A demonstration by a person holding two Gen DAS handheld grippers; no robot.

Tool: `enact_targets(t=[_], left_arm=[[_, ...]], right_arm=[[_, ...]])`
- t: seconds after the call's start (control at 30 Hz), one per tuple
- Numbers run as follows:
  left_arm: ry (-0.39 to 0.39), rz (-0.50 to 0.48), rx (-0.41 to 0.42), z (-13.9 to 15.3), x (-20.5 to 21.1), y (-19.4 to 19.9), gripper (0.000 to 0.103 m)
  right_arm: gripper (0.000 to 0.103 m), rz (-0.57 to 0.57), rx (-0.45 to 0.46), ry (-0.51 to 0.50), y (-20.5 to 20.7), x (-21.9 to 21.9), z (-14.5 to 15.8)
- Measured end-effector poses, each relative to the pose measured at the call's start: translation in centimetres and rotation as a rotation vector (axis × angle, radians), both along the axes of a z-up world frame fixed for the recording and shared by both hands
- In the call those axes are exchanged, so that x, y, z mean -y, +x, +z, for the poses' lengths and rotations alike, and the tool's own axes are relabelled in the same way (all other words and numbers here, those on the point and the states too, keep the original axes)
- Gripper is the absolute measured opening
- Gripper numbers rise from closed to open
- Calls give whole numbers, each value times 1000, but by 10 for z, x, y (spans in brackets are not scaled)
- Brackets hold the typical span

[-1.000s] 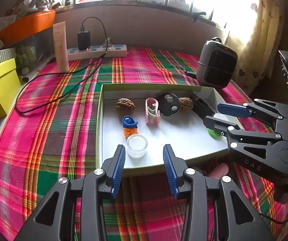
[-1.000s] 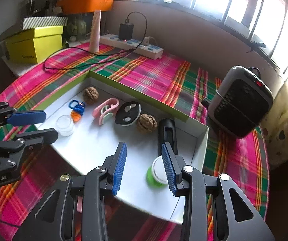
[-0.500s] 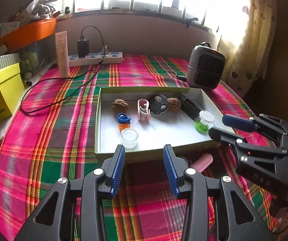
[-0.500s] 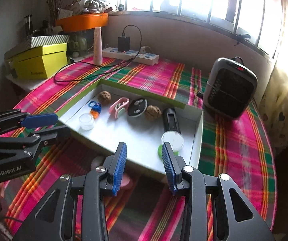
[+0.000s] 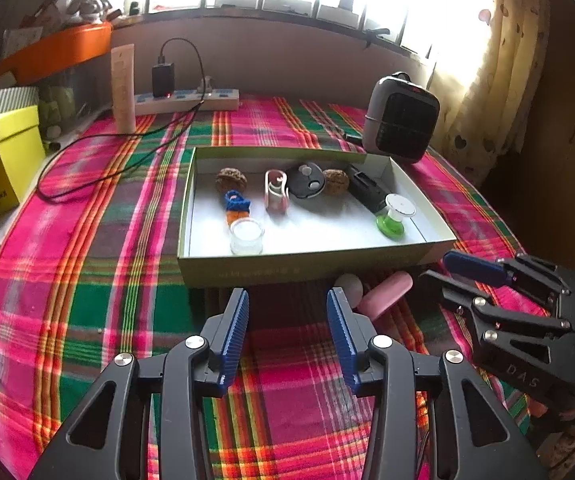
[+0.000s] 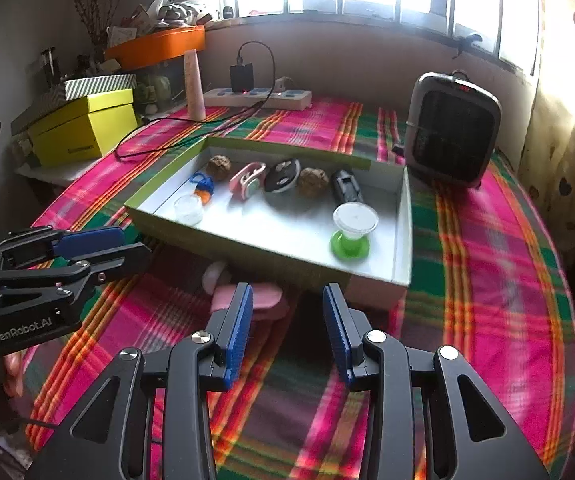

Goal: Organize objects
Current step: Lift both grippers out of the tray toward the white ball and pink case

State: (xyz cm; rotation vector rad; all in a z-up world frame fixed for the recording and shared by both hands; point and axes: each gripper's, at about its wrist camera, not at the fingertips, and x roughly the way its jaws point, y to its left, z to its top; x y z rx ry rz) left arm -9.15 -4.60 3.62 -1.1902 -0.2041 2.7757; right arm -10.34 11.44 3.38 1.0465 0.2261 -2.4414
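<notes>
With both my left gripper [image 5: 287, 336] and right gripper [image 6: 287, 332] released and empty, I could snag the shallow white cardboard tray's [image 5: 247, 270] near wall at twelve o'clock and spill the top-heavy green-based clear plastic cup [image 5: 393, 216].

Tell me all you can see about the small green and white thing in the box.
The green and white piece stands upright in the box, near its right wall. It has a round green base, a narrow neck and a wider, pale, translucent-looking cup with a flat white top. It looks like plastic. A black object lies just behind it; whether they touch is unclear. No gripper touches it.
</notes>
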Motion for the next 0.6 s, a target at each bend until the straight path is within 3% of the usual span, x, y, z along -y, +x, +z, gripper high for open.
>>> enact_targets(t=[0.13,0.2,0.6], left_arm=[[1,3,15,-5,2,4,40],[3,6,19,-7,3,5,40],[9,12,36,-13,11,5,40]], right_arm=[[41,4,34,-30,3,7,-7],[52,-20,57,-66,1,8,-10],[53,-165,115,-111,-16,11,-18]])
